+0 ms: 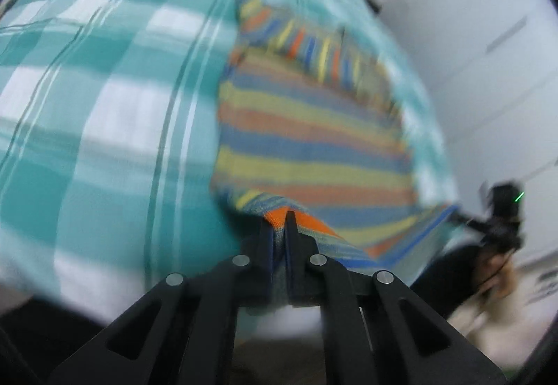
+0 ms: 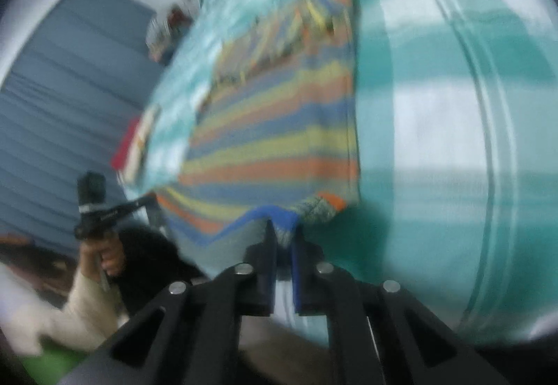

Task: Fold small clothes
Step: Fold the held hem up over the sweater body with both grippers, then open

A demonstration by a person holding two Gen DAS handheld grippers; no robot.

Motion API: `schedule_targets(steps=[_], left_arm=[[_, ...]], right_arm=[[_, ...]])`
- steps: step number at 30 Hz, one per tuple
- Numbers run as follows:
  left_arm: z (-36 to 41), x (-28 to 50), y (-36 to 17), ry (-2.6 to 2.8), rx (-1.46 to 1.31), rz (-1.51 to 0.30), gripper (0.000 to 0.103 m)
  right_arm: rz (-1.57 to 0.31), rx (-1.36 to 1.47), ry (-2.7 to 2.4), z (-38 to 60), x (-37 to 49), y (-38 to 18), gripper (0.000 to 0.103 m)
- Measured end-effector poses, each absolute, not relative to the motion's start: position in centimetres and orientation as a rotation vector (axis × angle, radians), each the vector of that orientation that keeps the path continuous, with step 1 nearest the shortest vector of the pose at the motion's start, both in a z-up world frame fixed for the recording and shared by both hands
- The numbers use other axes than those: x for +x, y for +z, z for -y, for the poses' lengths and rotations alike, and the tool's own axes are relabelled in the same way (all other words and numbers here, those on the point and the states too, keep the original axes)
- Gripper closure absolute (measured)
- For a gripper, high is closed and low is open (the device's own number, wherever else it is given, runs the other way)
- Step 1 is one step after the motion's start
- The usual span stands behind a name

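A small striped garment (image 1: 310, 137) in orange, yellow and blue lies on a teal and white checked bedspread (image 1: 115, 105). Its near hem is lifted off the bed. My left gripper (image 1: 279, 221) is shut on the near hem at one corner. My right gripper (image 2: 284, 231) is shut on the near hem at the other corner; the garment (image 2: 279, 126) stretches away from it. Each gripper also shows in the other's view, the right one (image 1: 502, 221) and the left one (image 2: 101, 210), both holding the hem. Both views are blurred by motion.
The bedspread (image 2: 436, 126) covers a bed. White cabinet doors (image 1: 488, 53) stand beyond the bed on one side. A blue-grey panelled surface (image 2: 69, 88) and a red and white item (image 2: 136, 147) lie on the other side. The person's sleeve (image 2: 87, 308) is low left.
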State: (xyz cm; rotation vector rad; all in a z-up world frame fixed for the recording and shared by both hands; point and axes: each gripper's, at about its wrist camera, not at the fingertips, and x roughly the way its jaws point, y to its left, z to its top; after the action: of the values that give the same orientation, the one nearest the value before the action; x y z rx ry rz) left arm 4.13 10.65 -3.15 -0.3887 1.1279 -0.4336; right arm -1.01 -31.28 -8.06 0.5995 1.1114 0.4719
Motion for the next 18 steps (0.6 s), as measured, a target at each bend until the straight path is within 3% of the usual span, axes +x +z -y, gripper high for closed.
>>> schedule_targets(steps=[5, 12, 14, 16, 17, 18], left_arm=[[-10.5, 15.2, -0.6, -0.434, -0.482, -1.024, 0.099], [-8.8, 31.7, -4.1, -0.34, -0.547, -0.975, 0.099], [-8.4, 35.4, -5.9, -0.344, -0.561, -0.937, 0.091], [-8.9, 37.9, -8.2, -0.215, -0.577, -1.045, 0.068], [-9.5, 38.0, -8.6, -0.191, -0.605, -1.071, 0.066], [-10.4, 37.6, -8.5, -0.213, -0.657, -1.054, 0.065]], right_arm=[[-0.974, 0.651, 0.42, 32.7, 8.6, -6.0, 0.096], [-0.869, 0.711, 0.311, 35.7, 25.6, -6.6, 0.096], [-0.799, 0.723, 0.277, 36.8, 29.8, -7.6, 0.095], [-0.829, 0.744, 0.194, 37.6, 33.0, -9.8, 0.086], [-0.846, 0.776, 0.162, 38.0, 33.5, -10.6, 0.079], [-0.842, 0.817, 0.153, 38.7, 33.6, -11.0, 0.079]])
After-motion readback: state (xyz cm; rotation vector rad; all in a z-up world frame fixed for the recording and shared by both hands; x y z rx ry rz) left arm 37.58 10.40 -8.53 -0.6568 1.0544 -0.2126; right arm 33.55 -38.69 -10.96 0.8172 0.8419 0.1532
